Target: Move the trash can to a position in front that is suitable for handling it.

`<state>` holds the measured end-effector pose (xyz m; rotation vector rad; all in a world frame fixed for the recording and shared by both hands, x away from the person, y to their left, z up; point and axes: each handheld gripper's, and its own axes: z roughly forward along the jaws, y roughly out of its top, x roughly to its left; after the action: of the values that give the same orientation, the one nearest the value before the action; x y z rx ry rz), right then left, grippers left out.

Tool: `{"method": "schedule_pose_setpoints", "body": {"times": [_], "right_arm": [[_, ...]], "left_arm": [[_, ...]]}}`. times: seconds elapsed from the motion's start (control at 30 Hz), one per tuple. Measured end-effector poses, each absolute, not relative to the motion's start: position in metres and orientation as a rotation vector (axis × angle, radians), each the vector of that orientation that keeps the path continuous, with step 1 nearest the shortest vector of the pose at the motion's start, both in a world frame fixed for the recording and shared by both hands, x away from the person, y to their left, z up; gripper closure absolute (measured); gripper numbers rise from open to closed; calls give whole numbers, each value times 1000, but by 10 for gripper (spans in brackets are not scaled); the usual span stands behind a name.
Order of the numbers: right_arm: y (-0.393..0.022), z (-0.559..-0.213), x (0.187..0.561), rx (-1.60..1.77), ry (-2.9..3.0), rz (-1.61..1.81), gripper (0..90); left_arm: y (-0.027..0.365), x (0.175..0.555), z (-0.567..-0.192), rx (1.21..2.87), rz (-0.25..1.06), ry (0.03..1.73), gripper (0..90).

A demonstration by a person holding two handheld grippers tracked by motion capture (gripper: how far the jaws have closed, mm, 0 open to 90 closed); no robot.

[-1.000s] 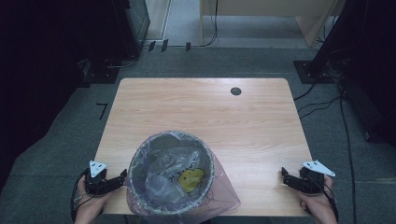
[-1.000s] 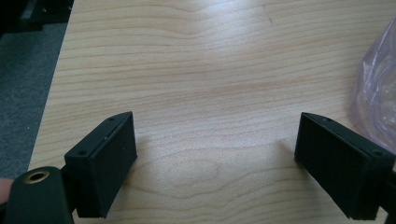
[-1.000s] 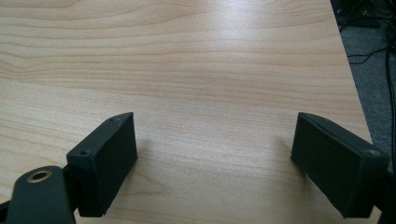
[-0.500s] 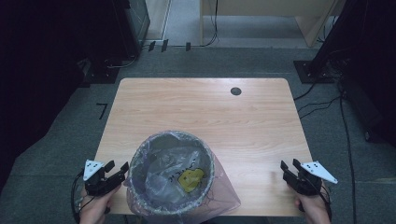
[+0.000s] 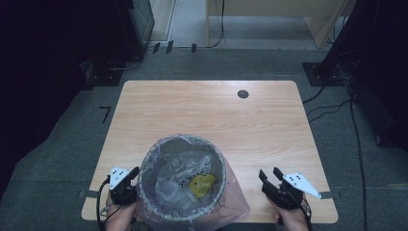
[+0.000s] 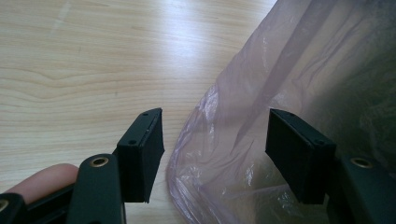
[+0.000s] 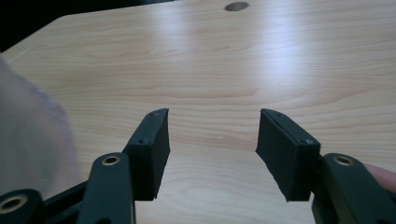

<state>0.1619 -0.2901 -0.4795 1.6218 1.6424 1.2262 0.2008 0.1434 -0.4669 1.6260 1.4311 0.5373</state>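
The lined bin point(image 5: 182, 180) stands at the counter's point(image 5: 207, 115) near edge. Both tools, left tool point(image 6: 212, 154) at the liner point(image 6: 289, 93), right tool point(image 7: 212, 149) apart, gape empty after partly closing; pinching only film could tear it.

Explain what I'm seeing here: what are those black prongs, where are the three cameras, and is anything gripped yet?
A person holds a two-jaw gripper in each hand. The high view looks down on the wooden table; the other two cameras ride on the grippers, so the prongs are their jaws. A bin lined with a pinkish bag stands at the near edge, something yellow inside. The left gripper is open, loose bag film between its jaws, unpinched. The right gripper is open over bare wood.
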Motion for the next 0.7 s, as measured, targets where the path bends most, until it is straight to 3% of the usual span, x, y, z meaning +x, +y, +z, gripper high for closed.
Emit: {"method": "schedule_pose_setpoints", "body": {"times": [0.5, 0.6, 0.7], "right_arm": [[-230, -472, 158, 1589, 1589, 1241, 395], [-226, -475, 161, 1629, 1541, 1266, 458], [-229, -477, 164, 1638, 1528, 1275, 445]], "left_arm": [[104, 205, -469, 1654, 505, 1378, 343], [97, 209, -469, 1648, 514, 1384, 383], [94, 212, -469, 1649, 510, 1381, 383]]}}
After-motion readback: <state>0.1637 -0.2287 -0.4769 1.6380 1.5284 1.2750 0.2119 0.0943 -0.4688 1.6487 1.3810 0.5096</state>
